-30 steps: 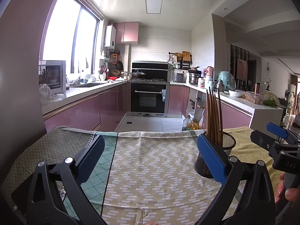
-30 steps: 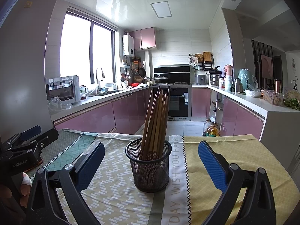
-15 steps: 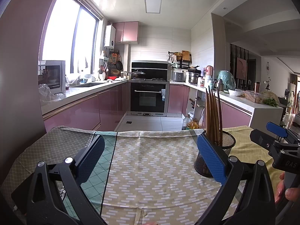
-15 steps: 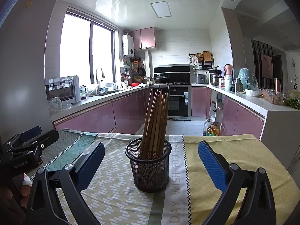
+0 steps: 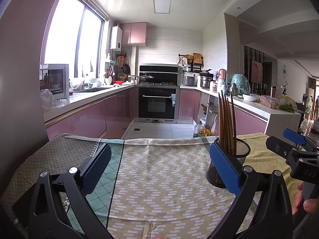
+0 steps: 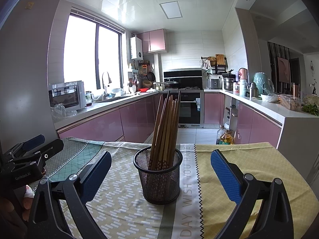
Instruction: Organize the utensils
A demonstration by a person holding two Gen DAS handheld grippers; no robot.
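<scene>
While the left hand-held gripper [image 5: 160, 167] hovers with its blue-padded fingers spread wide and nothing between them, the left wrist view shows a black wire-mesh cup [image 5: 238, 159] standing on the table [image 5: 159, 179], partly hidden behind that gripper's right finger. Brown wooden chopsticks [image 5: 226, 119] stand in the cup, tips up. At the right edge sits the right hand-held gripper [image 5: 295, 139], a person's fingers [image 5: 309, 205] wrapped below it, with the letters "DAS" readable on its black body.

From the right wrist view, the right hand-held gripper [image 6: 161, 171] is likewise spread apart and empty, and the mesh cup [image 6: 161, 179] stands upright between its fingers without touching either. The chopsticks [image 6: 165, 127] lean slightly rightward in a bundle, their lower ends patterned. Across the patterned tablecloth [image 6: 239, 159] runs a pale band printed "DAY WISH YOU HAVE". On the left hand-held gripper [image 6: 39, 147] at the left edge, "GenRobot.AI" is legible.
</scene>
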